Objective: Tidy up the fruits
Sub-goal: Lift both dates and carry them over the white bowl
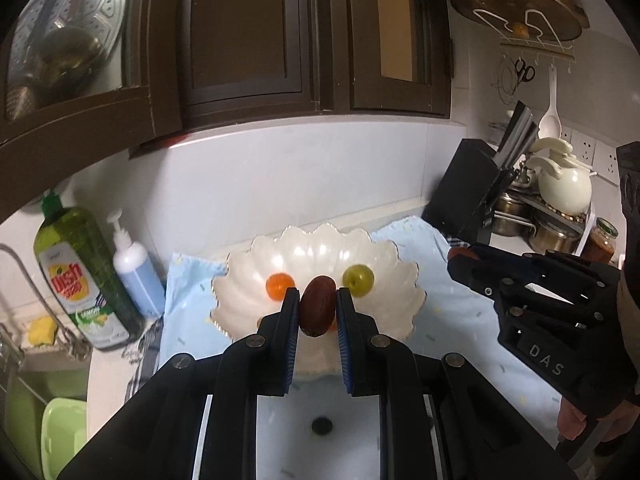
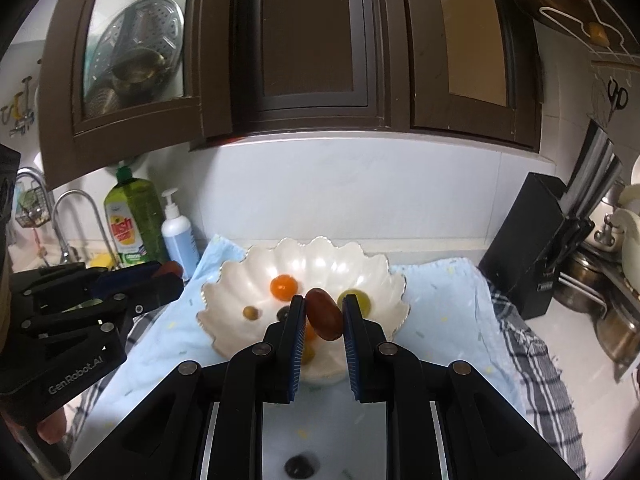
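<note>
This is a home kitchen. Dark brown wall cupboards hang over a white tiled wall, and one has a glass door with a metal steamer plate behind it. At the left there is a sink tap, a green dish soap bottle and a pump bottle. At the right stand a black knife block, a cream teapot and steel pots (scissors hang above them).

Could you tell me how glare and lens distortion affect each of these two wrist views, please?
Left wrist view: bright glare patches on the white scalloped bowl; fisheye bends the cabinets and darkens the corners. Right wrist view: the same sheen inside the bowl, a curved cabinet edge, and the dark fruit in the right claw looks slightly soft.
</note>
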Motion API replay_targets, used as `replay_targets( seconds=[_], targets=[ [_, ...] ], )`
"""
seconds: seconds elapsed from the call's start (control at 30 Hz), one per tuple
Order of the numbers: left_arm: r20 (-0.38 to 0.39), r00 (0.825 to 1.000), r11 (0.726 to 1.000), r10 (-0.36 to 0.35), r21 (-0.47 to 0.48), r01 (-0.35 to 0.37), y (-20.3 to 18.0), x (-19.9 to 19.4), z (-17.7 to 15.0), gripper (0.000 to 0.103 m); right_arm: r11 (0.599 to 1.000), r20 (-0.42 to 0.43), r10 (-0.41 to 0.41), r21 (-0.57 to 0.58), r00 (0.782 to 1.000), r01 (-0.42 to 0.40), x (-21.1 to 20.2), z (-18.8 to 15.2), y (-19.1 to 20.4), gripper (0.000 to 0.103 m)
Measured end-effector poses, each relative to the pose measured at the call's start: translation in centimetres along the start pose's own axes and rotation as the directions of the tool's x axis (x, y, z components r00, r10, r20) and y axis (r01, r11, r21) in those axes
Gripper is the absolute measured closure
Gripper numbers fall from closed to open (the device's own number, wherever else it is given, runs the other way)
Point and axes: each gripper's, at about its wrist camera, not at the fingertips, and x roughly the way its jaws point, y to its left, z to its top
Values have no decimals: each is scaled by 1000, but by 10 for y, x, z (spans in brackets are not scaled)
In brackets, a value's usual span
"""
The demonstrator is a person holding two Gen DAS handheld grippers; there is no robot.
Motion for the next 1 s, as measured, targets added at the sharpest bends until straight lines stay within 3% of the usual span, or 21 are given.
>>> replay_targets(
  seconds=[0.5,1.0],
  targets=[
    [-27,999,999,18,29,-17,7,71,32,84,1000,-35,-9,-16,999,9,74,30,-18,83],
    [-117,993,999,8,31,-4,14,152,52,84,999,-118,-24,-41,993,19,146,40,-29,83]
  ],
)
